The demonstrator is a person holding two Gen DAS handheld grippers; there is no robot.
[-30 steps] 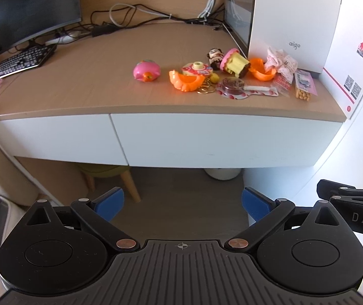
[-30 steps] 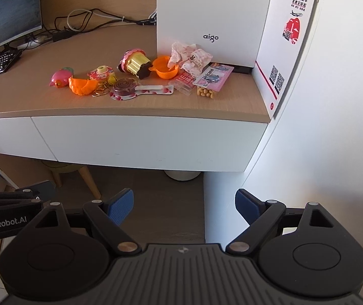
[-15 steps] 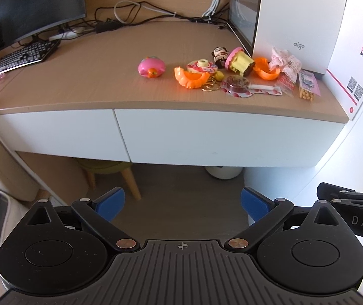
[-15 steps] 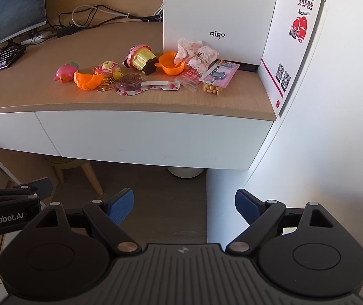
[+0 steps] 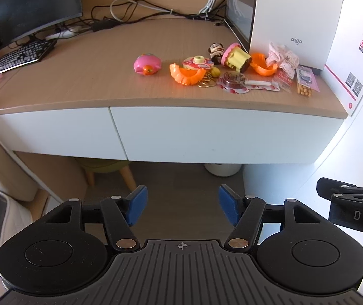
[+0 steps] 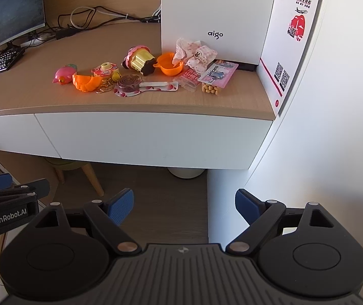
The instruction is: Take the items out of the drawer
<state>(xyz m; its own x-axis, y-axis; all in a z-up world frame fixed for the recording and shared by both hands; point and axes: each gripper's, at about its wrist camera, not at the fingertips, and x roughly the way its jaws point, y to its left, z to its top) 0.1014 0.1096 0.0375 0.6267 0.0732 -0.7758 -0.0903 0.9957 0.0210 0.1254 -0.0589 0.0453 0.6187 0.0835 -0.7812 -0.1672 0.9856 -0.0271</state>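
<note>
White, flat, handle-less fronts: wide right drawer (image 5: 222, 137) sits flush under the wood desktop (image 5: 84, 76), fully closed, narrower left drawer (image 5: 51, 134) beside it, also closed; contents of both hidden. Items are laid out on the desktop above the right drawer, in a loose row in front of the white aigo PC case (image 6: 217, 17): pink fish toy (image 5: 147, 64) at the left end, orange scalloped shell half (image 5: 187, 75) just right of it, pink toy camera (image 5: 198, 62) behind that, gold rings (image 5: 206, 82) touching the shell's front edge, swirl lollipop in a printed wrapper (image 6: 143, 86) lying flat, toy cupcake (image 6: 139, 59) tipped on its side, small dark figurine (image 5: 215, 49) behind it (left view only). Orange plastic bowl (image 6: 170, 64) holds a corner of the crumpled pink-white wrapper (image 6: 194, 53); can't tell if anything else is in it. Clear snack pack with yellow pellets (image 6: 215, 78) nearest the white printed card (image 6: 293, 48) leaning at the desk's right end. Left gripper (image 5: 182, 207): jaws just been closing, partly narrowed, nothing between the blue pads, over the floor in front of the desk. Right gripper (image 6: 184, 206): jaws spread wide, empty, same standoff, well short of the drawer. Each gripper's side shows at the edge of the other's view.
</note>
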